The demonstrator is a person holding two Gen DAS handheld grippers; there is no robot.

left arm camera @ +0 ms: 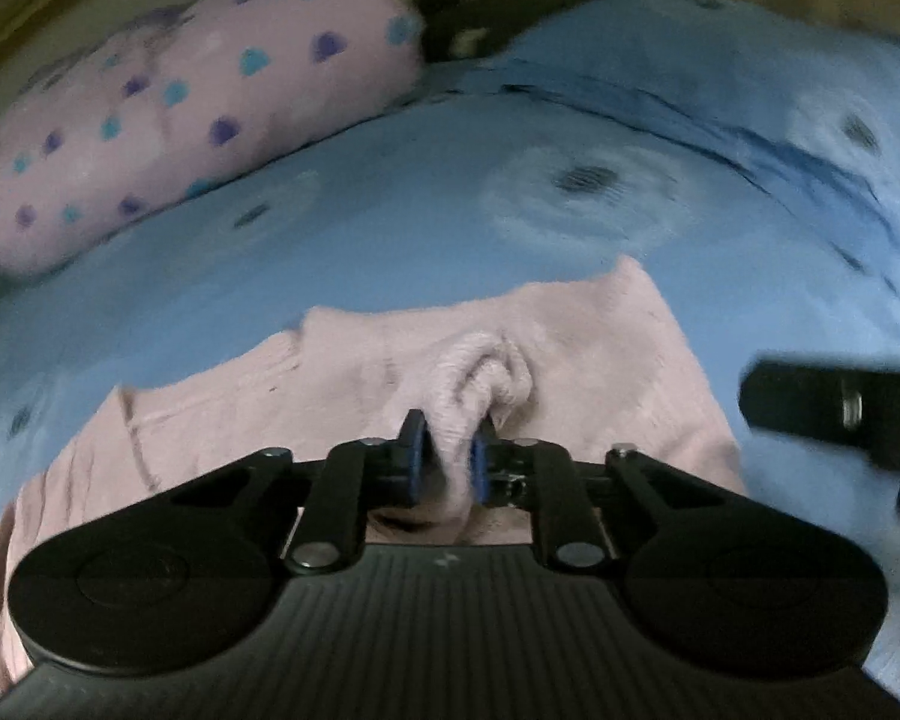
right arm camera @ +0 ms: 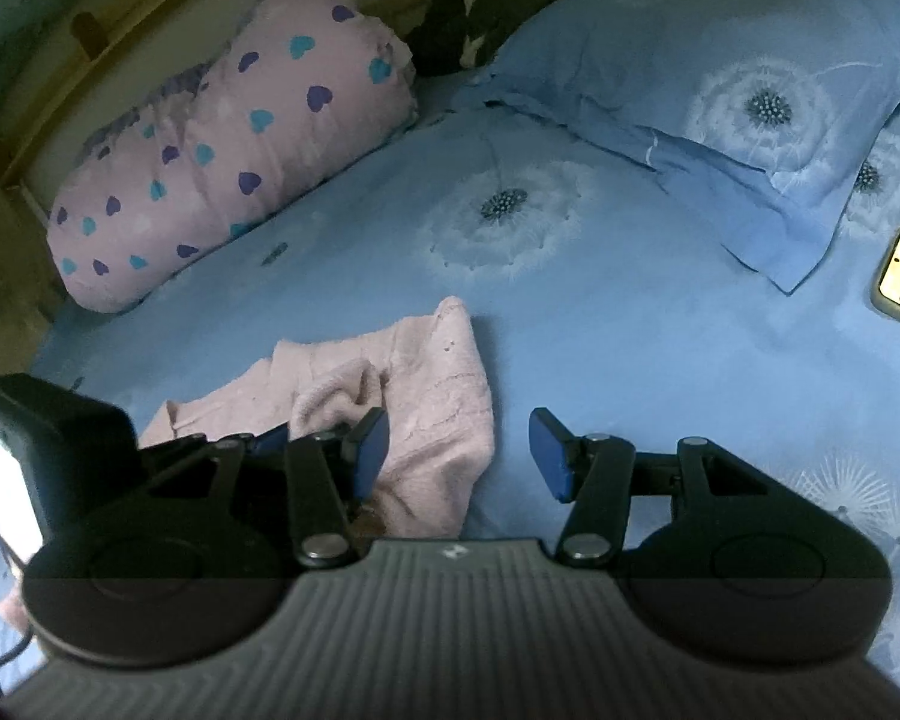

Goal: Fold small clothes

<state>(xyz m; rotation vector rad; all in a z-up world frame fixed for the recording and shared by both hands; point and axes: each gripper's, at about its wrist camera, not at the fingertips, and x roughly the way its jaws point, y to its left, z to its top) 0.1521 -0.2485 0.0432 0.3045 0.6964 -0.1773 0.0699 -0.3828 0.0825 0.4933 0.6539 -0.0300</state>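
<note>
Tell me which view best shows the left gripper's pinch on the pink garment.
The left wrist view: the left gripper is shut on a bunched ridge of the pink garment. The right wrist view shows the garment's outline but largely hides the pinch behind the right gripper.

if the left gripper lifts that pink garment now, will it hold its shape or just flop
Probably flop: the pink garment already bunches into soft ridges where the left gripper pinches it. It looks like a light knit, lying rumpled on the blue sheet, so the free edges would likely hang and drag. Its fuzzy texture suggests it should not slip from the pads easily.
</note>
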